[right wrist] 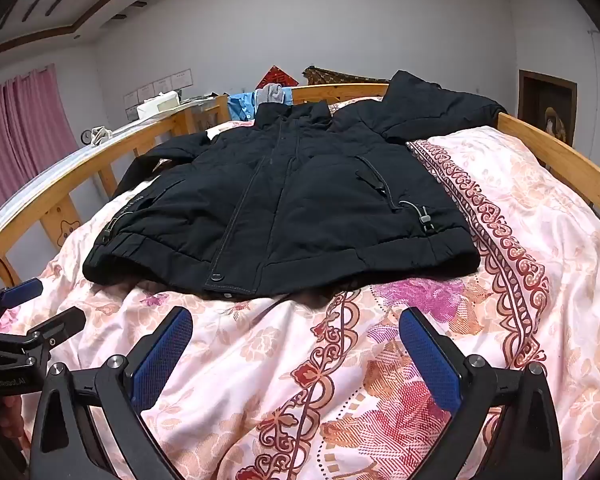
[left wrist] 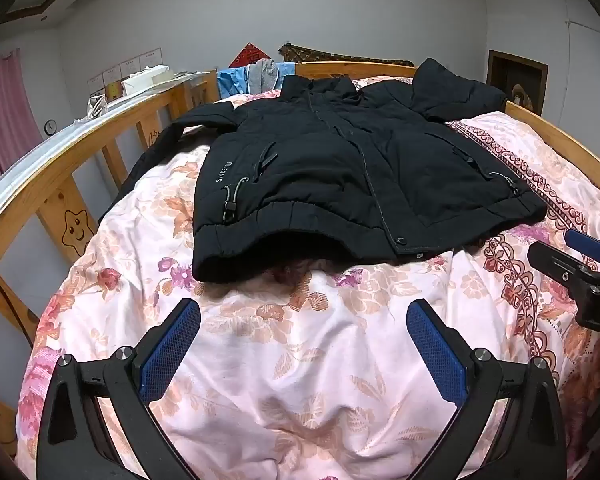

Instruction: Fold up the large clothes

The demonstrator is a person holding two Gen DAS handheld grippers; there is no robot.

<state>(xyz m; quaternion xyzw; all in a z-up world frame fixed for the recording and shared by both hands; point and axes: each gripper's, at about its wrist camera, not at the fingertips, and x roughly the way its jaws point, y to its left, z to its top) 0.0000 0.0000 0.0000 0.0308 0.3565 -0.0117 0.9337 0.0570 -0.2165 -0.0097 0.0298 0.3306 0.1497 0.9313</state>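
A black padded jacket [left wrist: 340,176] lies front up and spread flat on the floral quilt, hem toward me; it also shows in the right wrist view [right wrist: 284,208]. Its left sleeve hangs toward the bed rail and its right sleeve lies folded up at the far right. My left gripper [left wrist: 304,320] is open and empty above the quilt, short of the hem. My right gripper [right wrist: 296,328] is open and empty, also short of the hem. The right gripper shows at the right edge of the left wrist view [left wrist: 580,264]; the left gripper shows at the left edge of the right wrist view [right wrist: 28,312].
The pink floral quilt [left wrist: 300,380] covers a bed with wooden rails [left wrist: 80,152] on the left, far end and right [right wrist: 560,152]. Blue and grey clothes [left wrist: 252,76] hang over the far rail. A shelf with boxes [left wrist: 148,80] runs along the left wall.
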